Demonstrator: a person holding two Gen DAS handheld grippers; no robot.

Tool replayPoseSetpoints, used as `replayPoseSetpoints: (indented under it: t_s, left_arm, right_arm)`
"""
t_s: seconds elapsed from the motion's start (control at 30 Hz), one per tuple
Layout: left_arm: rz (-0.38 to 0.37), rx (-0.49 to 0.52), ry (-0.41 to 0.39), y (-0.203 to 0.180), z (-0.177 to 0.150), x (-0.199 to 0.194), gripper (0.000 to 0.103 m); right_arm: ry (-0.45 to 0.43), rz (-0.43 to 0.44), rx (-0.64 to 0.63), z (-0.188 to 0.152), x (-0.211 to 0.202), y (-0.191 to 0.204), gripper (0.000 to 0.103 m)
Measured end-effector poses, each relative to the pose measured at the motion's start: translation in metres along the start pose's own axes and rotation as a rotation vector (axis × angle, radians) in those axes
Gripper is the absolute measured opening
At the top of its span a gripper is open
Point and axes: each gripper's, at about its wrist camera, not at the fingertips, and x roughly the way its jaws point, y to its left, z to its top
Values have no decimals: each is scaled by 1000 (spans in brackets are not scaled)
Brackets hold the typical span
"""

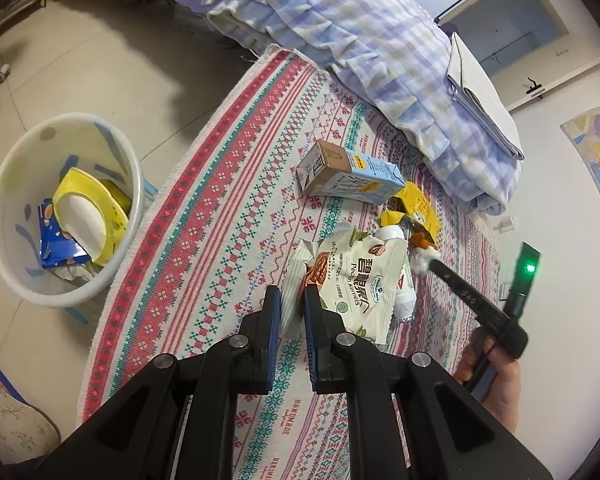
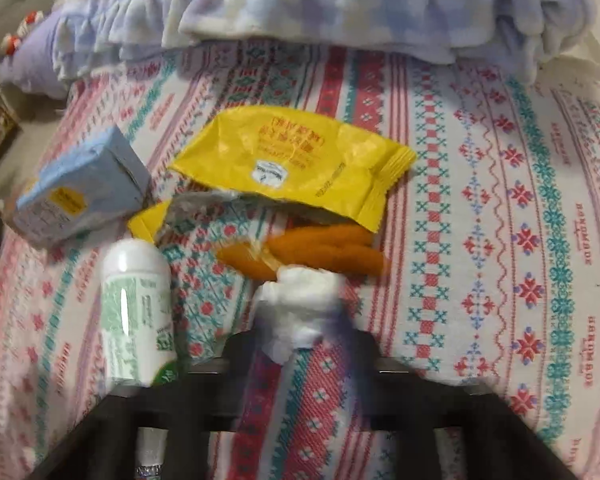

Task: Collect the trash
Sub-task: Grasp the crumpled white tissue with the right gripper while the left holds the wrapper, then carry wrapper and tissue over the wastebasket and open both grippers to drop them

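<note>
My left gripper (image 1: 292,300) is shut on the torn edge of a white pecan-kernel bag (image 1: 352,280) on the patterned bedspread (image 1: 228,216). My right gripper (image 2: 300,320) is shut on a crumpled white tissue (image 2: 300,304); it also shows in the left wrist view (image 1: 426,258). Beside the tissue lie orange peel pieces (image 2: 324,248), a yellow wrapper (image 2: 300,164), a white bottle with a green label (image 2: 136,312) and a blue carton (image 2: 80,192). The carton (image 1: 352,172) and the wrapper (image 1: 414,208) also show in the left wrist view.
A white waste bin (image 1: 4,184) stands on the tiled floor left of the bed, holding yellow and blue packaging. A folded blue-checked quilt (image 1: 360,40) lies along the far side of the bedspread. The right wrist view is blurred.
</note>
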Motion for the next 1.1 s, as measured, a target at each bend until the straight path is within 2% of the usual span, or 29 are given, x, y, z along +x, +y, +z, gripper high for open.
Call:
replayPoseSetpoints:
  t_s: [0.07, 0.2, 0.37, 0.57, 0.73, 0.93, 1.1]
  left_arm:
    - [0, -6, -6, 2, 1, -2, 12]
    - [4, -14, -10, 5, 1, -4, 12]
    - [1, -28, -15, 9, 1, -8, 12]
    - [-5, -94, -52, 33, 14, -25, 13]
    - [70, -212, -112, 86, 25, -48, 13]
    - [98, -381, -140, 154, 26, -67, 13]
    - [177, -422, -157, 186, 21, -76, 13]
  right_arm:
    - [-20, 17, 12, 2, -9, -2, 5]
    - [-65, 57, 27, 5, -31, -4, 5]
    - [-56, 69, 22, 4, -29, 1, 5]
    - [-110, 99, 20, 8, -46, 5, 5]
    - [-154, 161, -10, 6, -62, 15, 5]
    - [-183, 228, -69, 1, -74, 39, 5]
    - [-161, 274, -119, -11, -73, 64, 5]
